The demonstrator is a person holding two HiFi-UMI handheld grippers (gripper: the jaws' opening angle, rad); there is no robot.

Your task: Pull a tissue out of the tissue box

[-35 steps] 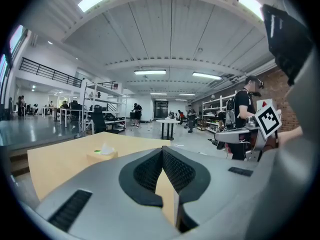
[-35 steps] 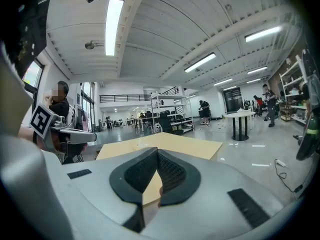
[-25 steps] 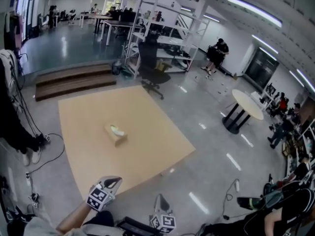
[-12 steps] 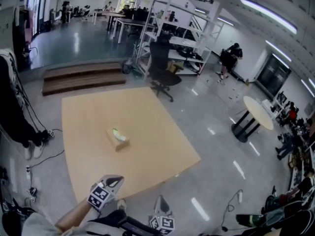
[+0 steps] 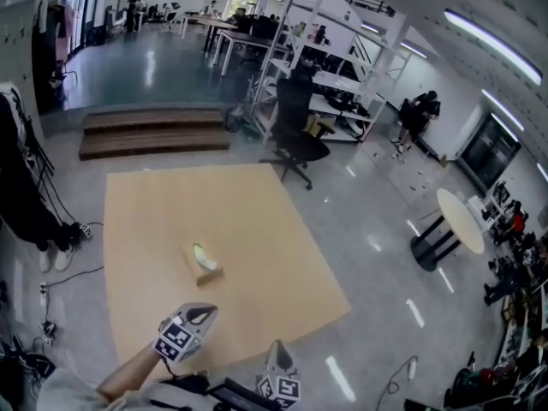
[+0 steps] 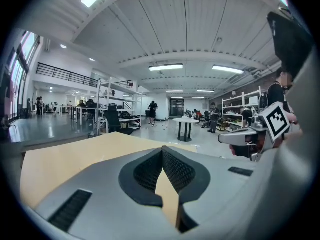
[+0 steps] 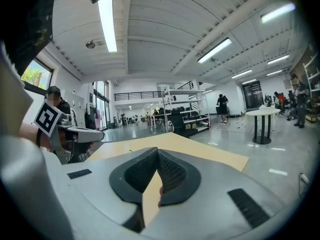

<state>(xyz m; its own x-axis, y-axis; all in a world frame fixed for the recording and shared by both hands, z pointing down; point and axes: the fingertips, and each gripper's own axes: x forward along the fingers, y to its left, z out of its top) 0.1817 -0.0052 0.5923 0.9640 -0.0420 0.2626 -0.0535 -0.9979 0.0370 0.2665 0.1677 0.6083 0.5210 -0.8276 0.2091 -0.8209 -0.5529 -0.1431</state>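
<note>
Fingers (image 6: 177, 170) on the left gripper (image 5: 202, 315) meet at the tips with nothing between them. The right gripper (image 5: 279, 349) is closed and empty too. The box (image 5: 199, 268) lies on the table (image 5: 274, 255), well apart from both, with the tissue (image 5: 204, 255) showing at its top. Open one gripper before you reach it: closed tips will likely push the tissue back in or shove the box. Expect the light box to lift with the pull unless you pin it. Neither gripper view shows the box, so aim by the head view.
</note>
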